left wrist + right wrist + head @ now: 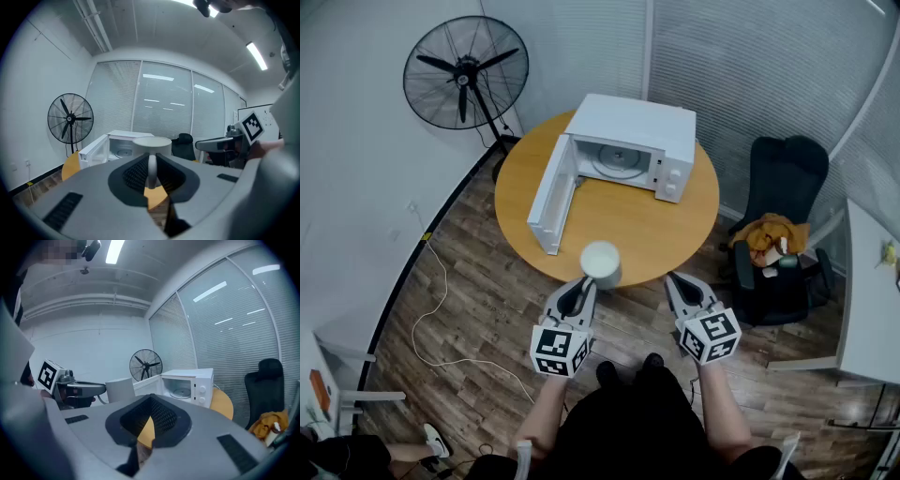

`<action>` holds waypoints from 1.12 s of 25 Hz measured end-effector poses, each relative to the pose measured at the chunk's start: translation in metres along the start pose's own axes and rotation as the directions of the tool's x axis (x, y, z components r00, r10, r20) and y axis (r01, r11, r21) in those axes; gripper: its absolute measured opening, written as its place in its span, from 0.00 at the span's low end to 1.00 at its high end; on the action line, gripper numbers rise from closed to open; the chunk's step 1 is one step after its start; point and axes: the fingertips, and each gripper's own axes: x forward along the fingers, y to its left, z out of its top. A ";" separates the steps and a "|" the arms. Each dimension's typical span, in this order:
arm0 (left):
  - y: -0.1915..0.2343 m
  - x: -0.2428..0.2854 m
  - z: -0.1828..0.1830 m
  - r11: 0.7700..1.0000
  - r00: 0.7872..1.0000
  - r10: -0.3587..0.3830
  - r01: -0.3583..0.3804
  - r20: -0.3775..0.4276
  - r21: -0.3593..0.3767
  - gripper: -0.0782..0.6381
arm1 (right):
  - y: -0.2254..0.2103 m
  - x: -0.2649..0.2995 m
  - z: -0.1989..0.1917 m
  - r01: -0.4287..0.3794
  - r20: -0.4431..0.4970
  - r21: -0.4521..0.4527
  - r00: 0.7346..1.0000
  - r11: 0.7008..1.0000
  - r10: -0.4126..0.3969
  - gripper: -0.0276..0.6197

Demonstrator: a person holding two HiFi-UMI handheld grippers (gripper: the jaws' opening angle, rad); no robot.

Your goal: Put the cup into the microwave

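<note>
Left gripper [151, 161] fingers pinch the cup [601, 263] by its handle; right gripper [149, 397] fingers clenched.

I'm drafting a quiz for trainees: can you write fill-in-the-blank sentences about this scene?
The left gripper clamps the cup by its ____.
The microwave has its door standing ____.
The right gripper holds ____.
Missing words: handle; open; nothing.
</note>
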 end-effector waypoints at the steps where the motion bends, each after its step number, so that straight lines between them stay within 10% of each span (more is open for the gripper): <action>1: 0.003 -0.001 -0.001 1.000 1.000 0.002 -0.002 0.000 0.003 0.17 | 0.003 0.002 -0.001 -0.003 -0.001 -0.003 1.000 1.000 0.003 0.05; 28: 0.002 -0.025 -0.028 0.999 0.998 -0.051 0.050 -0.027 -0.006 0.17 | 0.041 -0.001 -0.028 -0.005 0.011 0.058 1.000 0.998 0.004 0.06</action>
